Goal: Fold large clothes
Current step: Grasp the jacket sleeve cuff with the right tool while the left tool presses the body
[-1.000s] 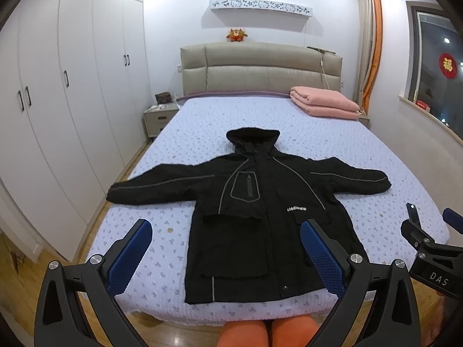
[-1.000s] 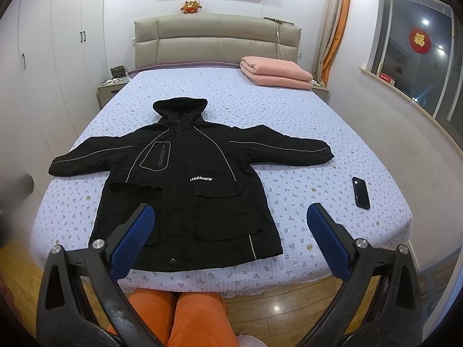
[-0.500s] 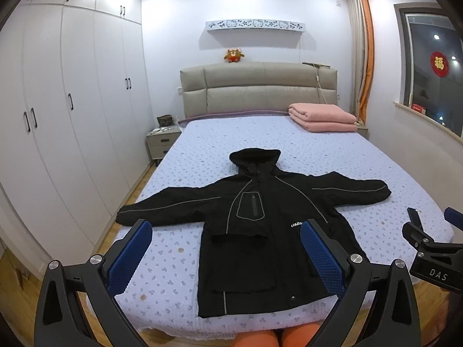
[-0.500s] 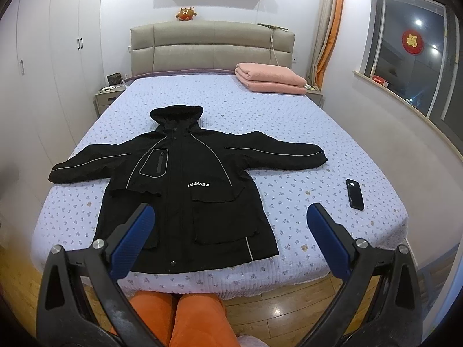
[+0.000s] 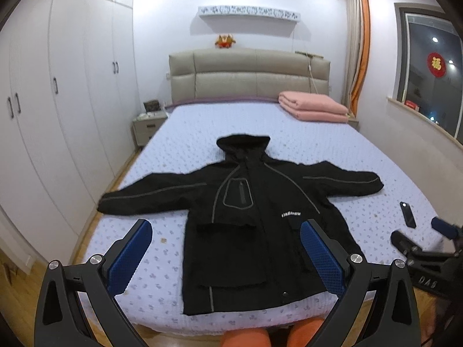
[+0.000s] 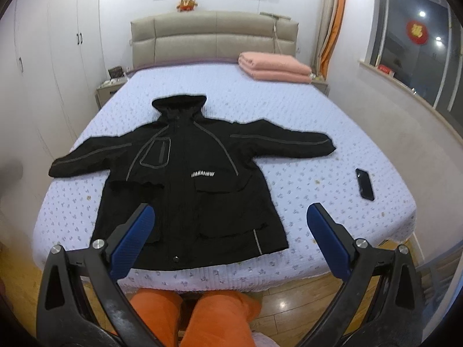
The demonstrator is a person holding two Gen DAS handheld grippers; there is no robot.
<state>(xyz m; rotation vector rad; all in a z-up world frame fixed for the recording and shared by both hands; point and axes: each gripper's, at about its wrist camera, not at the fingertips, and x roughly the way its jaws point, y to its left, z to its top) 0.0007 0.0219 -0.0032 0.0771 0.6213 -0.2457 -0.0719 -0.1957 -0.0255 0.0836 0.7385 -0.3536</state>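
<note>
Both views have lowered toward the flat black jacket (image 6: 185, 173) on the bed (image 6: 318, 133); left tongs (image 5: 225, 254) and right tongs (image 6: 230, 237) gape empty, folding not begun.

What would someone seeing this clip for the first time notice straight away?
A black hooded jacket lies spread flat, face up, both sleeves out, across the near half of the lilac bed. Both grippers, left and right, hang open before it, holding nothing. A dark phone lies on the bed beyond the jacket's right sleeve side, and a folded pink blanket sits by the headboard.
</note>
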